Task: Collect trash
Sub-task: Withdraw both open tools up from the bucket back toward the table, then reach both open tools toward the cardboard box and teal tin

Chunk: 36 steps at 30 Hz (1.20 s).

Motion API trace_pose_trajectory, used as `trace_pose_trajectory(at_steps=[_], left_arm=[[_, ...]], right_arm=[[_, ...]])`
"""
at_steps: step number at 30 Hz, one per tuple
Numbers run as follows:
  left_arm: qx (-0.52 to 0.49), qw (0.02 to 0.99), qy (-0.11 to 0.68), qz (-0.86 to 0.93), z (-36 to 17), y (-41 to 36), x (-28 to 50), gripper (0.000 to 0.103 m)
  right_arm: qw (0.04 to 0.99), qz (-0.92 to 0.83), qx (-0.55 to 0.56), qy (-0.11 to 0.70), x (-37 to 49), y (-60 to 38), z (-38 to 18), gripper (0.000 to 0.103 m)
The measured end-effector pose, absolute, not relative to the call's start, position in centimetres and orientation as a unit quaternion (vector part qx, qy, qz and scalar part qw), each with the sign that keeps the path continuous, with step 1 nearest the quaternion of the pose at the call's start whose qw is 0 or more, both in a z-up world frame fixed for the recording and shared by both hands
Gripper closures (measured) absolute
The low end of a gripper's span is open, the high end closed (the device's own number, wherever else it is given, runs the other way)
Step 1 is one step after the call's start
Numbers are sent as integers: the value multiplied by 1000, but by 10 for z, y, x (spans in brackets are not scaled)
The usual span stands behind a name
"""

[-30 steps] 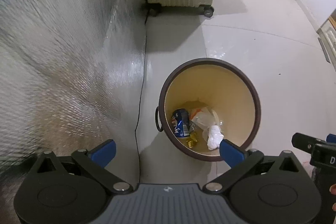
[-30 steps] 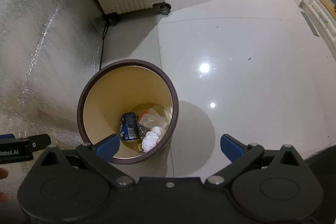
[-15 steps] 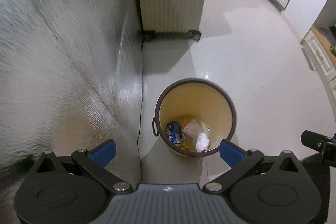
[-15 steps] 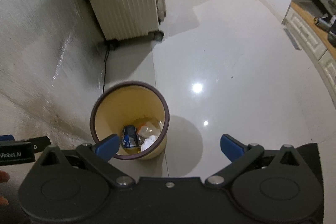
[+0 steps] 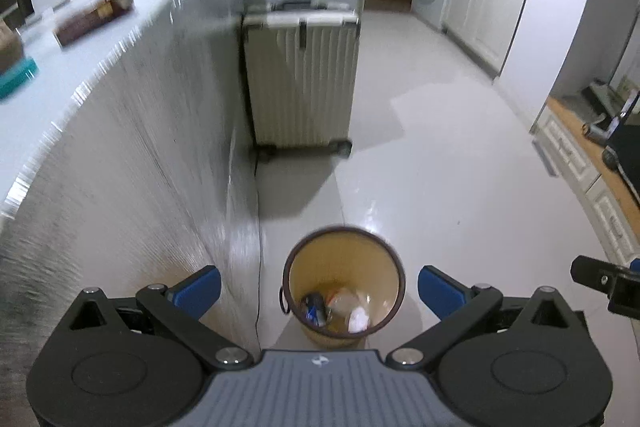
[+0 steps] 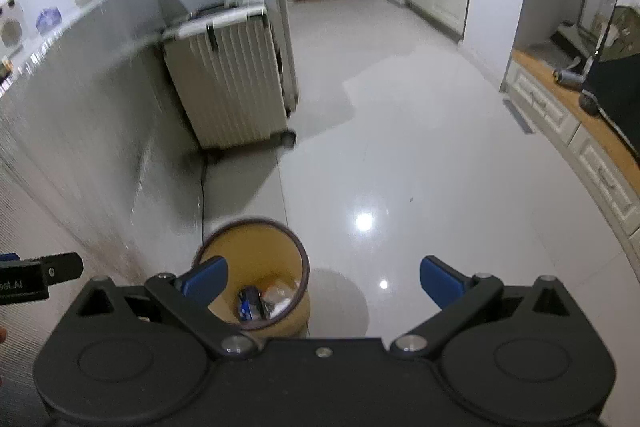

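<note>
Here the left gripper (image 5: 319, 287) stands spread wide and empty, and the right gripper (image 6: 323, 277) likewise; both hang well above the trash bin (image 5: 344, 281) on the floor beside the counter wall (image 5: 132, 163); inside lie a crushed blue can (image 5: 314, 309), a white paper wad (image 5: 357, 319) and a clear wrapper (image 5: 340, 301) (all probably light, soft, easily crumpled); the bin, likely stiff and light, is best taken by its dark rim.

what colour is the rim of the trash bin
Dark brown, around a tan-yellow inside; the trash bin shows it best in the left wrist view.
</note>
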State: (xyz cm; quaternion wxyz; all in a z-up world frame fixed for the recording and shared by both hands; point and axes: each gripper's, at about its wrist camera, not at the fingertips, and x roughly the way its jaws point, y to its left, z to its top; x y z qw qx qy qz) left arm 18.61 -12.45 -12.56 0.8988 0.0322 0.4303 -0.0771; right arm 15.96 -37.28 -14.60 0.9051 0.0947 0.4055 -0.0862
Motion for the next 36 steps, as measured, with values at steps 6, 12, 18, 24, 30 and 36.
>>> trace_pose_trajectory(at_steps=[6, 12, 18, 24, 30, 36], left_arm=[[27, 918, 386, -86, -80, -119, 163, 0], [22, 934, 346, -85, -39, -105, 145, 0], [13, 948, 309, -76, -8, -82, 126, 0], [5, 958, 281, -61, 20, -57, 112, 0], [3, 965, 257, -49, 40, -32, 104, 0], [0, 972, 233, -32, 58, 4, 103, 0]], right_arm=[[925, -84, 92, 360, 134, -368, -97, 0], [941, -80, 86, 318, 114, -360, -54, 0], [953, -71, 81, 284, 96, -351, -21, 0], [961, -60, 75, 260, 87, -332, 0, 0], [968, -45, 74, 237, 87, -311, 18, 0], [972, -35, 64, 224, 101, -279, 32, 0]])
